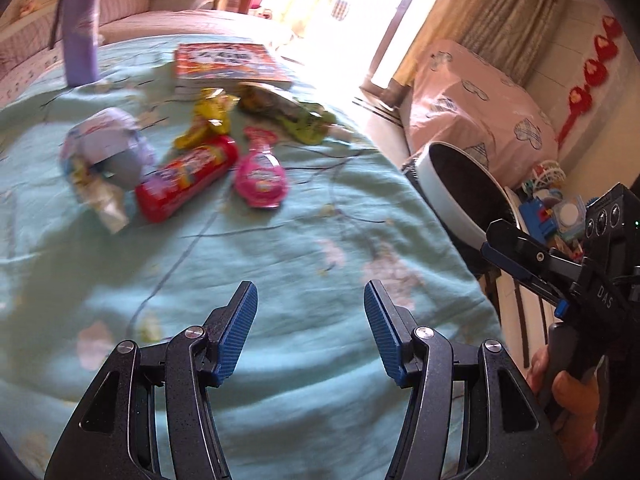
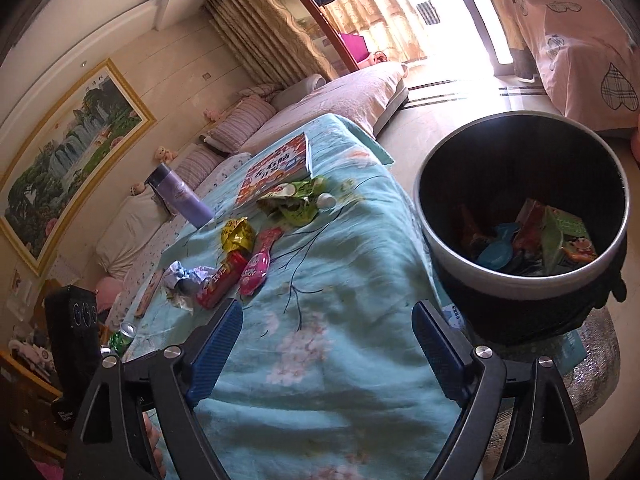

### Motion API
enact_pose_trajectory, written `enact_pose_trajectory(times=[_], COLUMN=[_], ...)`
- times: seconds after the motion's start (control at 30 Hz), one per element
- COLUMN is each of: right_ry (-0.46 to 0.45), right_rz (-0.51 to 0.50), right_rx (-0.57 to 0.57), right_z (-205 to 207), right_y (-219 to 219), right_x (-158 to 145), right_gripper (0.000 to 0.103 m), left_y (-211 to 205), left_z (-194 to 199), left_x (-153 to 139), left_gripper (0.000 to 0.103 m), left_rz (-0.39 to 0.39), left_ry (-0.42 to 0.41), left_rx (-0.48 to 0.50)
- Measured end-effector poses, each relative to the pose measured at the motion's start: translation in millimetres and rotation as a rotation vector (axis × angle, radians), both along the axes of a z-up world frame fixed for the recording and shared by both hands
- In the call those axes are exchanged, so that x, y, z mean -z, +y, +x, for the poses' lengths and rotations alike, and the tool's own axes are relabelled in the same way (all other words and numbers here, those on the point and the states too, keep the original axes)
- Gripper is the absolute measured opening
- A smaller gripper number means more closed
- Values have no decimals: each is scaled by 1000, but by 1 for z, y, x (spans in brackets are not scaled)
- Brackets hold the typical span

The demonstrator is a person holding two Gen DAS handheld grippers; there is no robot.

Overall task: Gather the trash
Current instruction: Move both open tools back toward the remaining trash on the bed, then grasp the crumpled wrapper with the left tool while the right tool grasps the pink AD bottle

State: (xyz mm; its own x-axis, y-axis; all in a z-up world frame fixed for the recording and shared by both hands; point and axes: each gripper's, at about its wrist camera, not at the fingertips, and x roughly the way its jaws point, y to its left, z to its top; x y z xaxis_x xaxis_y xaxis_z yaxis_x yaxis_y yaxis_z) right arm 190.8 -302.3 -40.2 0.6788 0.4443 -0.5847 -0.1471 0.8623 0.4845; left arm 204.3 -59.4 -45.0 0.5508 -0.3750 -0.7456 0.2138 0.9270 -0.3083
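Trash lies on a table under a light green cloth (image 1: 304, 280): a red tube wrapper (image 1: 186, 178), a pink pouch (image 1: 260, 178), a yellow wrapper (image 1: 208, 118), a green wrapper (image 1: 292, 114) and a crumpled white-purple wrapper (image 1: 106, 152). They also show in the right wrist view: red tube (image 2: 222, 280), pink pouch (image 2: 258, 266). My left gripper (image 1: 310, 334) is open and empty, short of the trash. My right gripper (image 2: 326, 354) is open and empty over the cloth's edge, next to the trash bin (image 2: 520, 280), which holds several wrappers.
A purple flask (image 1: 80, 28) and a red book (image 1: 228, 64) stand at the table's far side. The bin (image 1: 452, 192) sits right of the table. Sofas line the walls. A green can (image 2: 122, 338) shows at the left.
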Motion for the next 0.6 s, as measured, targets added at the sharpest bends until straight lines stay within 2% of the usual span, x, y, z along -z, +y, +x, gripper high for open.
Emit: enact_pose_trajectory(times=[0.33,0.6], right_ry=[29,37], right_rz=[-35,-76], right_rx=[-66,-114], right_z=[12,23], right_y=[55,88], right_x=[8,14], right_gripper=[88,88], left_y=[62,88], left_z=[-10,-9], left_x=[11,14], left_gripper=[56,56], left_rz=[-19,-35], left_ry=[11,17], left_rx=[-111,-167])
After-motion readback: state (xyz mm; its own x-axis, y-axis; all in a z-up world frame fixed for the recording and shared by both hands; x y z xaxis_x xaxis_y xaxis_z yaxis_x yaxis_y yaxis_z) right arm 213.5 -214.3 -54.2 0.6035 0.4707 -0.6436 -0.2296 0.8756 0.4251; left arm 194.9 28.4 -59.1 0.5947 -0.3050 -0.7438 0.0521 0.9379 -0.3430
